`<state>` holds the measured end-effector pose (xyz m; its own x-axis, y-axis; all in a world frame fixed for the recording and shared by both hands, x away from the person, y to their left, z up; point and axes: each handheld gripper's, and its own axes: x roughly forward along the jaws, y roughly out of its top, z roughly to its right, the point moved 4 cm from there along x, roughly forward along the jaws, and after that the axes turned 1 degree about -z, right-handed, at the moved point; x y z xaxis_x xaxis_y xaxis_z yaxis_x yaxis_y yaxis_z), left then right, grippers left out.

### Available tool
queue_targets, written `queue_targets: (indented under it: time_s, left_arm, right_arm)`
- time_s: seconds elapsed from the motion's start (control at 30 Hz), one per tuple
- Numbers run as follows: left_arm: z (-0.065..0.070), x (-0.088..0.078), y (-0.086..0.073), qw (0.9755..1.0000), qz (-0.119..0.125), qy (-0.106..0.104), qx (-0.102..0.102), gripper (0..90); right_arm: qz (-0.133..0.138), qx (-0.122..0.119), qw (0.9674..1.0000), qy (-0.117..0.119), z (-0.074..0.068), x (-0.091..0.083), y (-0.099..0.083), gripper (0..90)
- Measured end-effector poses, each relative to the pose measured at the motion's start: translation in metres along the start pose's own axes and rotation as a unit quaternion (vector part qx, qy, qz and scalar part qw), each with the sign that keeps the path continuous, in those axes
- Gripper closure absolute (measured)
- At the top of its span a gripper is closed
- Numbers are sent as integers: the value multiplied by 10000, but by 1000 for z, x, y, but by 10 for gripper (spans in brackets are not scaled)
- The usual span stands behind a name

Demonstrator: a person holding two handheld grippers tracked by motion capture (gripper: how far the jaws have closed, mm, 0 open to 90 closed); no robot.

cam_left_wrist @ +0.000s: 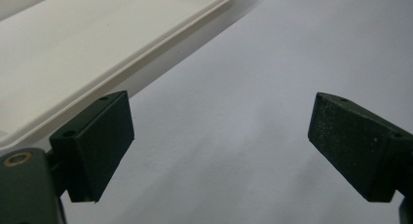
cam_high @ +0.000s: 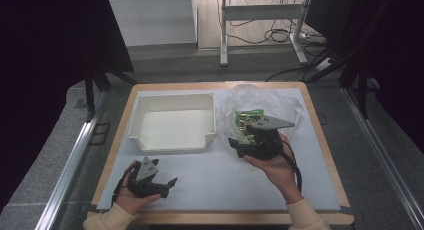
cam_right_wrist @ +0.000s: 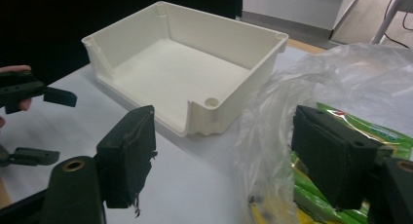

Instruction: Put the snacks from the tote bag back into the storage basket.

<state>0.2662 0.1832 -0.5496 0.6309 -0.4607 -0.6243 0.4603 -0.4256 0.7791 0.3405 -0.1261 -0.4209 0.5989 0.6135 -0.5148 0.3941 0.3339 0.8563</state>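
Hovering with jaws apart, the right gripper (cam_high: 239,144) stood beside the crumpled clear plastic bag (cam_high: 280,102) at 2 o'clock; the empty white plastic bin (cam_high: 172,143) awaited loading. Left gripper (cam_high: 172,184) jaws stood apart, idle.

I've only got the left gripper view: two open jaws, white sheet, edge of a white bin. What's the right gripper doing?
Observer: The right gripper hovers open at the edge of a clear plastic bag.
Operator: Anything in the bag?
Observer: Green packets show through the plastic in the right gripper view.
Operator: Is the bin loaded?
Observer: No, the white bin is empty; it sits left of the bag in the high view.
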Motion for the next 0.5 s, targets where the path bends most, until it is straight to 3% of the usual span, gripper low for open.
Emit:
queue_targets:
  time_s: [0.5]
  left_arm:
    - [1,0,0,10000,-12,62,-14,96]
  right_arm:
    - [-157,105,9998,-58,27,12,12,222]
